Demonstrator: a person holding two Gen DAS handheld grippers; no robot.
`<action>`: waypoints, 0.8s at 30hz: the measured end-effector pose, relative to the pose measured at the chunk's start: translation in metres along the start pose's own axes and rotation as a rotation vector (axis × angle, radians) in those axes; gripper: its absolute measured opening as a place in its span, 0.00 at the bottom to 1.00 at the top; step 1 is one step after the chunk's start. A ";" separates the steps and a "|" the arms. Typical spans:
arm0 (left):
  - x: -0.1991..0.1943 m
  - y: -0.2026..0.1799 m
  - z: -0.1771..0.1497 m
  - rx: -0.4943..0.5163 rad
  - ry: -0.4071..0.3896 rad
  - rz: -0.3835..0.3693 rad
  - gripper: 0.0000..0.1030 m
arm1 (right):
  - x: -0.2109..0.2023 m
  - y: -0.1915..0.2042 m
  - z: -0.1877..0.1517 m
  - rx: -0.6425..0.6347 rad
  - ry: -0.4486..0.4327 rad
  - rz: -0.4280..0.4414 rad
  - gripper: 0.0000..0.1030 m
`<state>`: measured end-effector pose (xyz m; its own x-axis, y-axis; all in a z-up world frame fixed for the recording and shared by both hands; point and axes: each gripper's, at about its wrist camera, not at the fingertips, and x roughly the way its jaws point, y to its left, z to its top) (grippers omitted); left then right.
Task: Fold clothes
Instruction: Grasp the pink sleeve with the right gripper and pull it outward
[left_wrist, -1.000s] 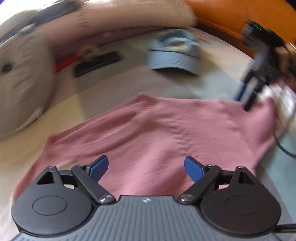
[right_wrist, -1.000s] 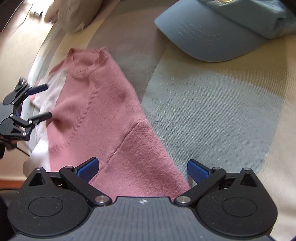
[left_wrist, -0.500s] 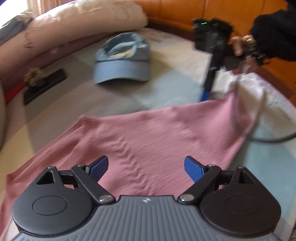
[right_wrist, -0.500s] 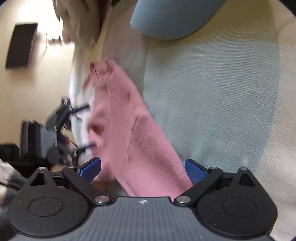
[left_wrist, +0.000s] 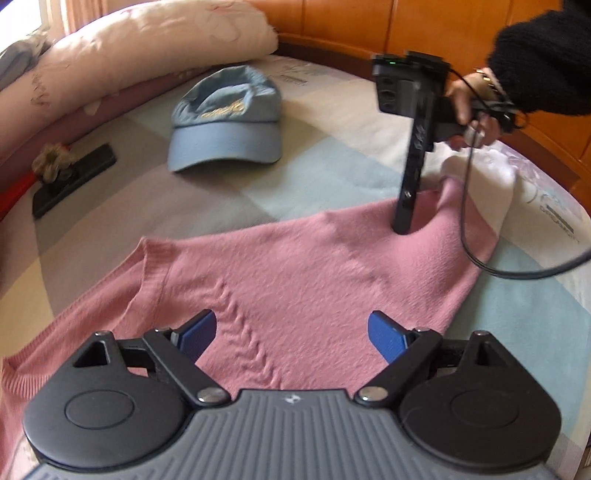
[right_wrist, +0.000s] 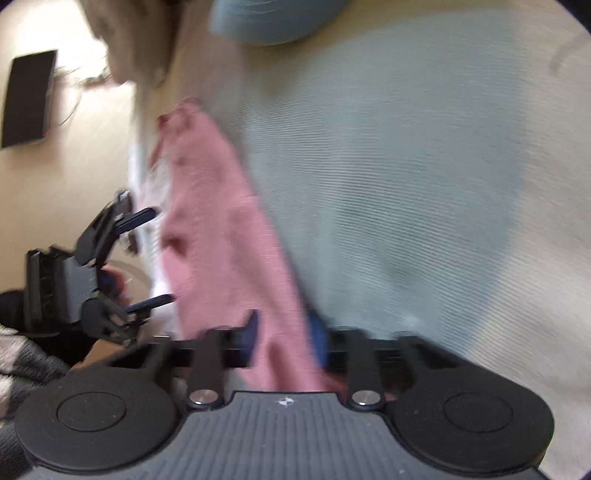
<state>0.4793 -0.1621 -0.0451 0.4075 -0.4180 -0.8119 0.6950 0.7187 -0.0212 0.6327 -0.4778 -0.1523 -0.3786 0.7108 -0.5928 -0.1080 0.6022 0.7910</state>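
We have the pink knitted sweater (left_wrist: 295, 280) spread flat across the middle of the left wrist frame, on the pale blue and cream checked bedcover (left_wrist: 332, 173). Our right gripper (right_wrist: 282, 336) has just been closing and now pinches a fold of the knit near the sweater's edge, at centre right of that frame. Our left gripper (left_wrist: 291, 334), at lower centre, hangs released above the knit, gripping nothing. To fold well, we judge the left should clamp its own edge before either lifts, so the fabric rises evenly. The light blue baseball cap (left_wrist: 225, 122) at upper centre lies well apart.
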 end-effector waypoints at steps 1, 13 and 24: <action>0.000 0.001 0.000 -0.007 0.000 0.001 0.87 | 0.000 0.006 0.000 -0.026 -0.005 -0.032 0.04; -0.005 0.006 -0.002 -0.009 -0.003 0.025 0.87 | -0.012 0.045 0.020 -0.182 -0.071 -0.260 0.07; -0.012 0.019 -0.012 -0.048 0.010 0.084 0.87 | -0.013 0.083 0.032 -0.255 -0.157 -0.221 0.35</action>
<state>0.4806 -0.1371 -0.0430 0.4570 -0.3493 -0.8180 0.6293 0.7769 0.0199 0.6584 -0.4258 -0.0837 -0.1773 0.6327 -0.7539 -0.4041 0.6516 0.6419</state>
